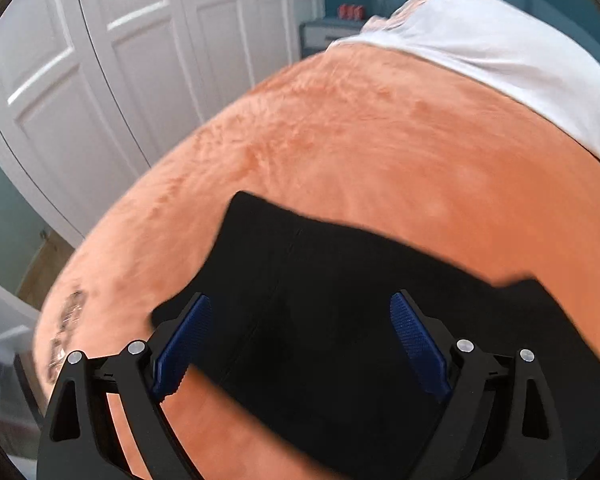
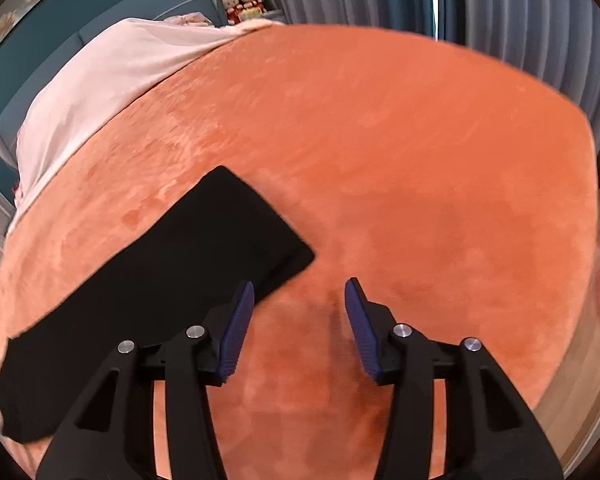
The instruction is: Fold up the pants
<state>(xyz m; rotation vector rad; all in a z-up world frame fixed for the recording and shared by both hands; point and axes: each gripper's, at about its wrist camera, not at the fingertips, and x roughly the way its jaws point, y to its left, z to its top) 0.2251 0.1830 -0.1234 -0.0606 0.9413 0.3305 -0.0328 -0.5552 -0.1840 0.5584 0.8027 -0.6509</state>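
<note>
**Technician:** Nearest the lens in the left wrist view, the left gripper (image 1: 300, 344) stands spread wide, its blue pads (image 1: 416, 340) well apart; nothing is pinched between them; the black pants (image 1: 340, 280) lie flat beneath and beyond the jaws, on the orange blanket (image 1: 380, 140).

**Inspector:** And the other unit?

**Technician:** The right gripper (image 2: 299, 308) is released, about half spread; only bare blanket (image 2: 420, 160) shows between its pads; the garment (image 2: 172, 272) lies up and to the left of that claw, its nearest edge running behind the left finger (image 2: 240, 320); contact there cannot be confirmed.

**Inspector:** State the axis.

**Technician:** In the right wrist view the garment reads as a long folded strip; its long axis runs diagonally from the lower left, near the bed edge, to a squared end at upper centre; in the left wrist view the strip runs crosswise under the jaws, with a seam line through the middle.

**Inspector:** Which hand is nearer?

**Technician:** The left one, by judgement; it hangs directly over the cloth, whereas the right sits off the strip's far end; a further fold would likely bring one end along the long axis onto the other, so each claw would need an end to grip.

**Inspector:** Beyond the work?

**Technician:** A pale sheet (image 1: 500, 60) at the head of the bed; white wardrobe doors (image 1: 100, 60); grey curtains (image 2: 520, 20) farthest off.
</note>
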